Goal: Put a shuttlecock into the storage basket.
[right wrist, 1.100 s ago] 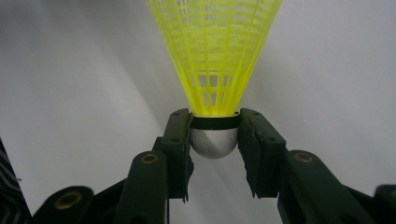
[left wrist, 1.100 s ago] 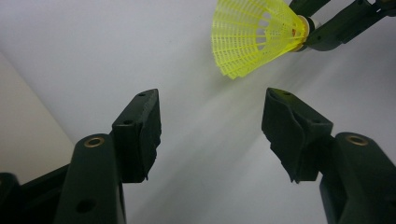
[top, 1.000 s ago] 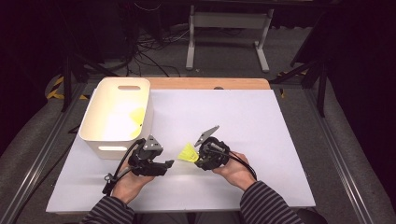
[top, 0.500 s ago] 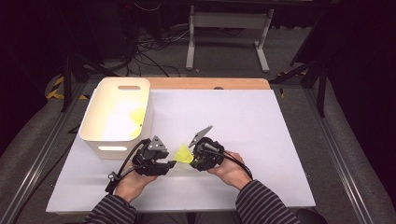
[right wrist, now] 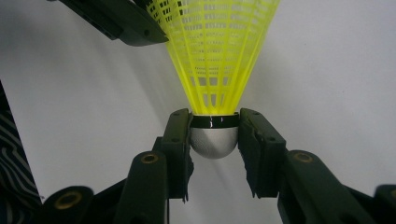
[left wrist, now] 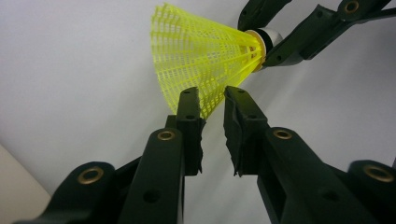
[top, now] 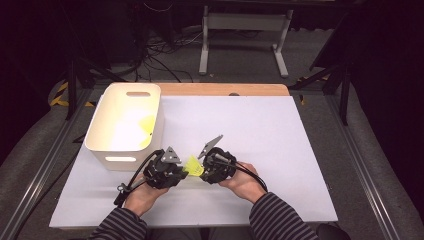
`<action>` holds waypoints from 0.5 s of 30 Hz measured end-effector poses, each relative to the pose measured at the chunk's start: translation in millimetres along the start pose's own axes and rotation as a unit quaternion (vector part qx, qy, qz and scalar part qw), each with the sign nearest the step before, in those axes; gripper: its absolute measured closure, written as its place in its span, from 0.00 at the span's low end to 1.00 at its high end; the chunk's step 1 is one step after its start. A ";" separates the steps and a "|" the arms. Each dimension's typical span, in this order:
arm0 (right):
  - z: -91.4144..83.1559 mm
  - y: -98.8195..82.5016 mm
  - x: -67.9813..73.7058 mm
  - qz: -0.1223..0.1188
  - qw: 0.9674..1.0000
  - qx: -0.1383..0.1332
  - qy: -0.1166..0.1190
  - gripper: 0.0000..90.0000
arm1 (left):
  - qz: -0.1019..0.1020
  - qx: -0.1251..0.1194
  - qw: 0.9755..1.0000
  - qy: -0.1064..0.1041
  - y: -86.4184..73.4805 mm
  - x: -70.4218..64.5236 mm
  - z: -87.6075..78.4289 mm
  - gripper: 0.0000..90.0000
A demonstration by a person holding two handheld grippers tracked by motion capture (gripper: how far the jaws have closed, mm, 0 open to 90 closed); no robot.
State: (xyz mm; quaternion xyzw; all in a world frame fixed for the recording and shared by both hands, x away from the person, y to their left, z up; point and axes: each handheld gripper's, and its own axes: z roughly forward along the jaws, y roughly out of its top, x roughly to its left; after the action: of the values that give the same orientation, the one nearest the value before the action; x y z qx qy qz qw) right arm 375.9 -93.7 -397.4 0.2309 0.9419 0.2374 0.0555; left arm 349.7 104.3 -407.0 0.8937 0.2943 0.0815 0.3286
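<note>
Two tongs meet over the white bench (top: 300, 150) in front of you, with a yellow shuttlecock (top: 193, 165) stretched between them. Your right tongs (right wrist: 214, 133) are clenched on its rounded silver-white cork (right wrist: 214, 142), one jaw pressed to each side, and the mesh skirt fans away from them. Your left tongs (left wrist: 212, 100) have just been closing, and their two tips now straddle the rim of the skirt (left wrist: 201, 60); a narrow gap still shows between the jaws, and you cannot tell from here whether the pads actually press on the mesh. In the high view the shuttlecock sits above the bench's near edge, just beside both of your hands. A cream bin (top: 107, 150) stands to the left, near your left tongs (top: 183, 174), with something yellow lying inside it.
</note>
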 end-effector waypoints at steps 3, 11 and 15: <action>0.1 -0.1 -0.5 0.001 1.000 0.000 -0.001 0.72 | 0.003 0.001 1.000 0.001 0.4 0.1 -0.3 0.89; 0.3 -0.1 -0.4 0.000 1.000 -0.001 -0.002 0.72 | 0.021 0.009 1.000 0.008 2.5 -2.7 -1.3 0.96; 0.4 -0.1 -0.7 0.000 1.000 -0.001 -0.002 0.72 | 0.031 0.013 0.999 0.013 4.3 -4.0 -1.6 0.99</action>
State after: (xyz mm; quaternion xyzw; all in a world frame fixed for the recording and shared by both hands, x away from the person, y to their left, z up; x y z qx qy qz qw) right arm 376.6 -94.0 -397.7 0.2315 0.9415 0.2380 0.0574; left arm 347.9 100.2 -402.8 0.9054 0.2720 0.0992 0.3106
